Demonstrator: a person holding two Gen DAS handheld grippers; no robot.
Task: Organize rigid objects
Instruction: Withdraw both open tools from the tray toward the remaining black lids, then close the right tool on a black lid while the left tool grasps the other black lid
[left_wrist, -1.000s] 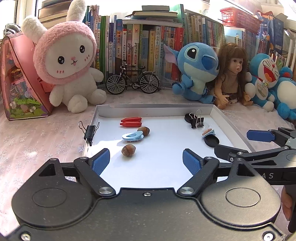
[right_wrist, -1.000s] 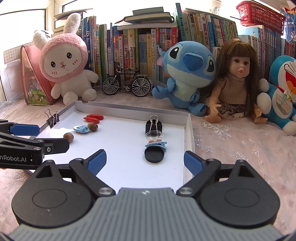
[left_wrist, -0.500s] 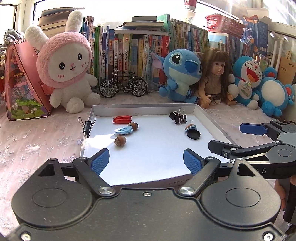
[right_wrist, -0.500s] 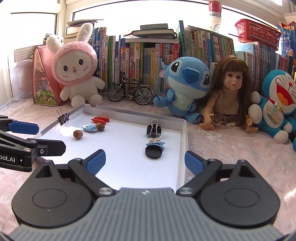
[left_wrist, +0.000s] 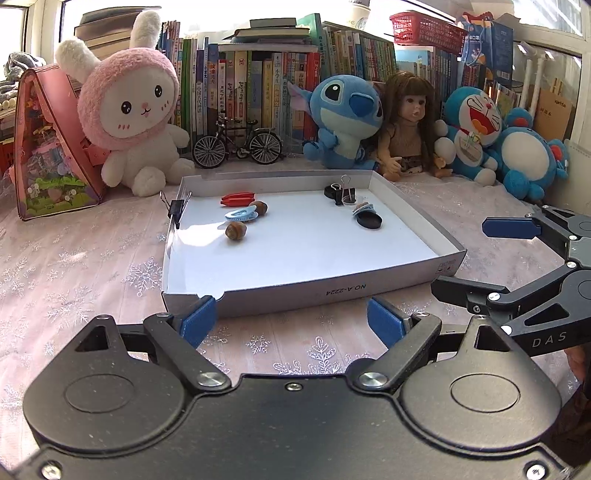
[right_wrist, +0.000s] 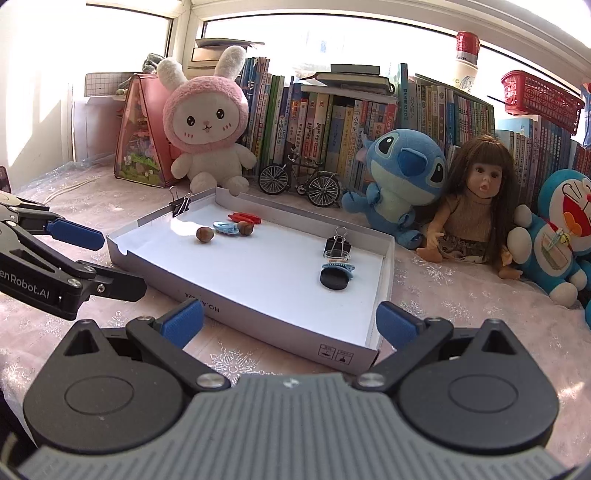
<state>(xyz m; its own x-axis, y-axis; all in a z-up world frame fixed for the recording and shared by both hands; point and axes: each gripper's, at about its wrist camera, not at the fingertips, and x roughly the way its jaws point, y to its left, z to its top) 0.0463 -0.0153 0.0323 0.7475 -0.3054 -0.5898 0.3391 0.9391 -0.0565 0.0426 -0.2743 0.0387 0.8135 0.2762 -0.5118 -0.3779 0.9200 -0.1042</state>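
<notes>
A shallow white tray (left_wrist: 332, 291) (right_wrist: 258, 314) lies on the snowflake cloth. On its left side are a red clip (left_wrist: 238, 199) (right_wrist: 243, 218), a blue hair clip (left_wrist: 240, 215) (right_wrist: 226, 228) and two hazelnuts (left_wrist: 235, 231) (right_wrist: 205, 234). On the right are a black binder clip (left_wrist: 340, 192) (right_wrist: 337, 245) and a black disc (left_wrist: 369, 221) (right_wrist: 334, 278) under another blue clip. My left gripper (left_wrist: 291, 321) (right_wrist: 103, 260) stands open just short of the tray's near wall. My right gripper (right_wrist: 290, 323) (left_wrist: 476, 258) hovers by the near right corner, its jaws opening with nothing between them.
A second binder clip (left_wrist: 176, 210) grips the tray's left rim. Behind the tray stand a pink rabbit plush (left_wrist: 129, 110), a model bicycle (left_wrist: 236, 147), a blue plush (left_wrist: 343, 118), a doll (left_wrist: 410, 122), more blue plush toys and a row of books. A pink toy house (left_wrist: 48, 155) stands at the left.
Both grippers have drawn back from over the tray to just outside its near wall. The right gripper's jaws have widened a little. The things in the tray have not moved.
</notes>
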